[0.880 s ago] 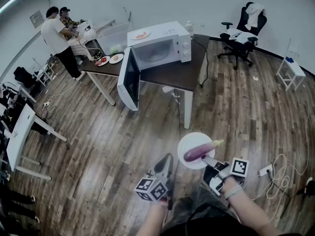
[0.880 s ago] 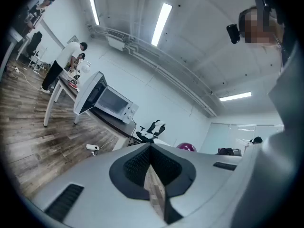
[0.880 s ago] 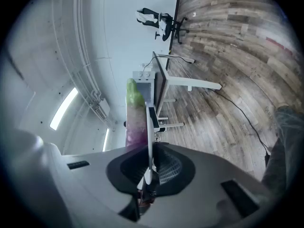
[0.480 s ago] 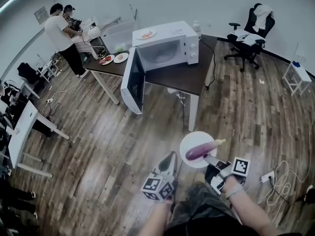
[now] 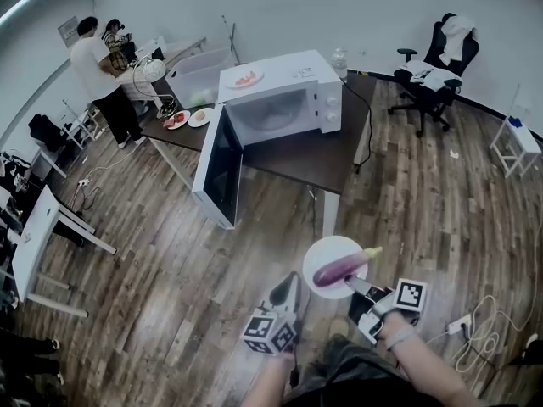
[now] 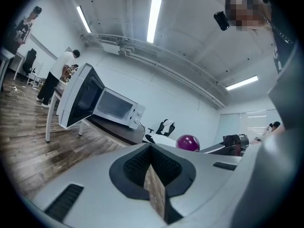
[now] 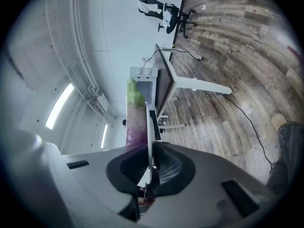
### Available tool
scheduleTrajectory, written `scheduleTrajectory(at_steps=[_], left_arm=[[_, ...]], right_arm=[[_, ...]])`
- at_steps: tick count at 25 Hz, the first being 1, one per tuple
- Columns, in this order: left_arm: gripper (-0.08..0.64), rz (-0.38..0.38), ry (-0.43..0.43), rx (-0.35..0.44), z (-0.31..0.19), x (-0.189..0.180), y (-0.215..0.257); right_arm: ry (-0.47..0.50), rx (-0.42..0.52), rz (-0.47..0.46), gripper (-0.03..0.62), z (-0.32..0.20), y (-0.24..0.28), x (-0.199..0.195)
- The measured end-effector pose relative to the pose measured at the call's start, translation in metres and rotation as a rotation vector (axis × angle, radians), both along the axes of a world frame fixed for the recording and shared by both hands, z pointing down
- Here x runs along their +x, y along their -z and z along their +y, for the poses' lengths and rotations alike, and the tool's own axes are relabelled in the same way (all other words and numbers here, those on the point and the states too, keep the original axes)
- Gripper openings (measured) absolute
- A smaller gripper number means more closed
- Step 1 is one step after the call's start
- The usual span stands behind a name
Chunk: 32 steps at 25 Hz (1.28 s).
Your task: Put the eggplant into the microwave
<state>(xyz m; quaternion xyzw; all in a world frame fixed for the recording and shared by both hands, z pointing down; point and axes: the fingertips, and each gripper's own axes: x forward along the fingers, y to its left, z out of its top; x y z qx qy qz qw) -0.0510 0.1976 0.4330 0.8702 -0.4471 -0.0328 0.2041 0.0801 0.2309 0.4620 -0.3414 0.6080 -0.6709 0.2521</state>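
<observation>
A purple eggplant [image 5: 343, 268] with a green stem lies on a white plate [image 5: 322, 254]. My right gripper [image 5: 356, 285] is shut on the plate's near rim and holds it about level above the wood floor. In the right gripper view the plate [image 7: 150, 127] shows edge-on between the pads of the gripper [image 7: 148, 167], with the eggplant [image 7: 135, 115] to its left. The white microwave [image 5: 284, 100] stands ahead on a dark table [image 5: 314, 153], its door [image 5: 216, 166] swung wide open. My left gripper [image 5: 291, 280] is shut and empty, left of the plate; its own view shows its tips [image 6: 152, 151] and the microwave [image 6: 116, 107].
A plate of food [image 5: 243, 80] sits on top of the microwave, a bottle [image 5: 339, 62] behind it. Two people [image 5: 97, 66] stand at the far left by a clear bin [image 5: 199, 70]. An office chair [image 5: 441, 53] is at the back right. Cables [image 5: 479, 329] lie on the floor, right.
The microwave and its open door have grown larger and closer in the head view. The plate with the eggplant stays in my right gripper; both grippers keep their pose.
</observation>
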Motion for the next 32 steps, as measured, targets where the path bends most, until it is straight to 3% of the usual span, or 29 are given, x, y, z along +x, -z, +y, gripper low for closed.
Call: scheduleTrajectory(at_steps=[13,32], left_arm=[[0.0,0.006,0.061,0.012,-0.084,0.038,-0.003],[0.0,-0.016,0.101,0.013,-0.144,0.051,-0.013]], right_arm=[[0.055,0.013,-0.005,0.018,-0.091,0.003,0.035],[0.092,-0.011,-0.012,0.02,-0.158,-0.01,0.043]])
